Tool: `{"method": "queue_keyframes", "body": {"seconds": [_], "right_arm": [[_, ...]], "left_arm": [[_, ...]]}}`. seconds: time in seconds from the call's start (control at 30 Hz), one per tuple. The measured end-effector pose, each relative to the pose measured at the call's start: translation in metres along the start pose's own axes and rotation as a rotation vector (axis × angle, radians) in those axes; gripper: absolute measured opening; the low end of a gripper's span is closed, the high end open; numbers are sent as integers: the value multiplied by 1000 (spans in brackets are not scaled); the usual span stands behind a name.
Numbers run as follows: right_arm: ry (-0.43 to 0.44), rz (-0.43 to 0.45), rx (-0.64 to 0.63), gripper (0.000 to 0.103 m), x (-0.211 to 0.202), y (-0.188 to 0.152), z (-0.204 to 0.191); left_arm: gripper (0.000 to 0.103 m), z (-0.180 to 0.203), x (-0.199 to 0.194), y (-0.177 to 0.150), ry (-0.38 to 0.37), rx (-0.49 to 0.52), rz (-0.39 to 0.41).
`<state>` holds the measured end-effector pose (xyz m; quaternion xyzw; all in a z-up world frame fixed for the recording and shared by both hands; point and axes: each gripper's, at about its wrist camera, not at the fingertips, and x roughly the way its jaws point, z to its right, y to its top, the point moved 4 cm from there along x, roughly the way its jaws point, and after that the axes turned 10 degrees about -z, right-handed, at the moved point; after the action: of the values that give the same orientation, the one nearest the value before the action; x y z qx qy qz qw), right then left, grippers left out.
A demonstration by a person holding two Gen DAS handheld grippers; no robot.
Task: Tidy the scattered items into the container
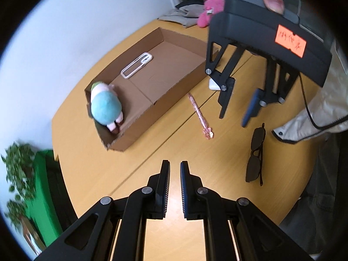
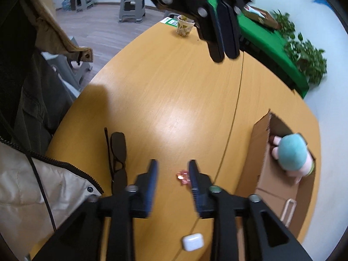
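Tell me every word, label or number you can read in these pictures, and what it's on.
No text can be read for certain.
Orange sticker on the right gripper: dark handwritten marks, too blurred to read.
Green card beside the paper cup: small white print, too small to read.
Paper cup: a printed pattern, no legible words.
Cardboard box, sunglasses, pink pen: no visible writing.

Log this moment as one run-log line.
in cardboard box: plush toy, phone case | on table: pink pen, sunglasses, earbuds case | left gripper: shut, empty | right gripper: open, empty
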<state>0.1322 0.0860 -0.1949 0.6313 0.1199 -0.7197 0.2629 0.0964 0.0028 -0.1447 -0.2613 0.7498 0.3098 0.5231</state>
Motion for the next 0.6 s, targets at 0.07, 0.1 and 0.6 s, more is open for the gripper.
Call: {"method": "queue_keyframes", "body": {"seconds": [0.07,0.1,0.6], "right_arm": [[17,7,24,46,5,1,-2],[23,10,33,51,7,2,-3],[38,33,256,74,22,-7,-12]], "left_arm": [[20,1,1,-6,-8,-45,-9],[31,1,2,-8,-10,-65,-15],[59,10,10,-25,-28,-251,-44]]}}
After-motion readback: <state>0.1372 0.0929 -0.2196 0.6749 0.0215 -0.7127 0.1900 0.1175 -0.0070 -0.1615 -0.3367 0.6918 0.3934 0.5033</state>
